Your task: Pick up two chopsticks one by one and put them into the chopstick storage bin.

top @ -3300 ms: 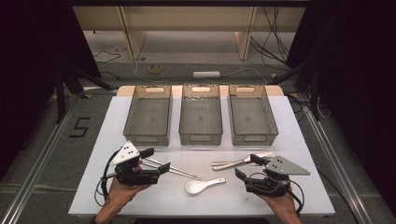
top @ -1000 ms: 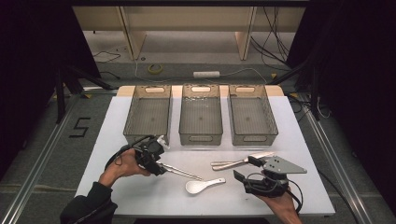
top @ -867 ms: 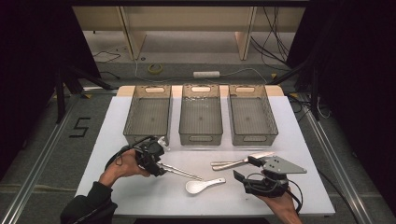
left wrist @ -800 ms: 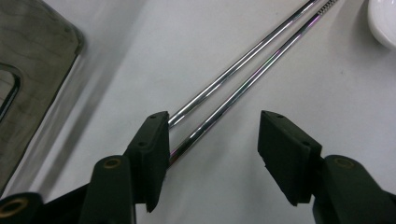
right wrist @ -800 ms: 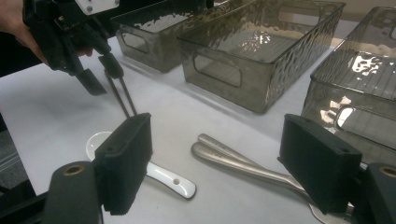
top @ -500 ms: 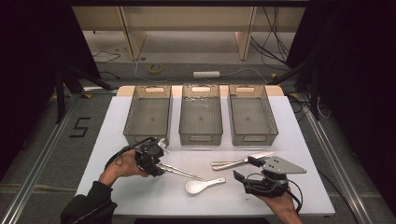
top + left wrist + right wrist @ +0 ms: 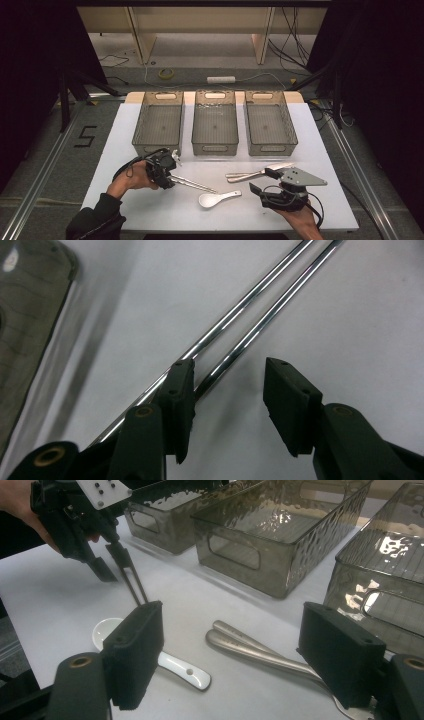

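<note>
High view: left gripper (image 7: 170, 182) down over metal chopsticks (image 7: 192, 184), jaws closing but not yet clamped.
White spoon (image 7: 216, 198), two utensils (image 7: 257, 173) beside; right gripper (image 7: 260, 180) released, three bins (image 7: 215, 125) behind.

Your worktop (image 7: 320, 150) is lit brightly from above while its surroundings stay dark. Glare streaks the chopsticks (image 7: 250, 320); your nearest fingers (image 7: 135, 650) blur.

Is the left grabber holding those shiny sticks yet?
Not yet. The left gripper has been closing around the chopsticks near one end, but its pads aren't pinching them.
</note>
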The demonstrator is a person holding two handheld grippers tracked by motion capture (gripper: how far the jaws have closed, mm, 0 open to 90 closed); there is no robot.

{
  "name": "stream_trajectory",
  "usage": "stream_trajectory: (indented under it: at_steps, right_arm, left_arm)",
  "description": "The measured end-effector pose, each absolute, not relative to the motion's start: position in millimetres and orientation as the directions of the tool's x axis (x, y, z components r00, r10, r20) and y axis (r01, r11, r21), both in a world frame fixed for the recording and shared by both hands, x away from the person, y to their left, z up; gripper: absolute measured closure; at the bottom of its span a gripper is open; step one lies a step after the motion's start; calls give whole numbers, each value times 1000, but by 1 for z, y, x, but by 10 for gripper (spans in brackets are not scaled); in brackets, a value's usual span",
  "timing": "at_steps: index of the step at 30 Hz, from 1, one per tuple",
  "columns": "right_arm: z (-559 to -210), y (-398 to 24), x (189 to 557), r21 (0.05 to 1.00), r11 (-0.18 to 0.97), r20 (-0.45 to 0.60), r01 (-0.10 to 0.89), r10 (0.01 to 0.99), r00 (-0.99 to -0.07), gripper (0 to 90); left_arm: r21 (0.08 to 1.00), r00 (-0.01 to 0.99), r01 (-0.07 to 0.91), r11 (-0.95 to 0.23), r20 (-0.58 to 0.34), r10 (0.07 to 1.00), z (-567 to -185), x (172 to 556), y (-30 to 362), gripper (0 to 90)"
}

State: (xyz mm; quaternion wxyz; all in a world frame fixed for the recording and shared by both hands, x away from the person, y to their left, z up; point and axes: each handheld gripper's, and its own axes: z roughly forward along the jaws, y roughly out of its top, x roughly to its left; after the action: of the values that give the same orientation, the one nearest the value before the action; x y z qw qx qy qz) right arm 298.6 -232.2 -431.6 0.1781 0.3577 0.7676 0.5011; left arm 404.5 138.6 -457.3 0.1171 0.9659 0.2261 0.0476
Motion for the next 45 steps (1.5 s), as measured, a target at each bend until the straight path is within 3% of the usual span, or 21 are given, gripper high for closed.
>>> stream_trajectory:
  at_steps: [6, 24, 45]
  right_arm:
    - [-432, -232, 298, 896, 243, 86, 372, 727, -681, 268]
    - [-432, -231, 299, 893, 252, 82, 372, 724, -685, 270]
    - [-432, -231, 299, 890, 259, 81, 375, 720, -690, 270]
  left_arm:
    - [218, 906, 407, -887, 25, 422, -462, 405, 136, 551]
    - [172, 919, 387, -906, 11, 395, -460, 399, 135, 686]
    - [170, 946, 315, -934, 26, 324, -460, 386, 136, 793]
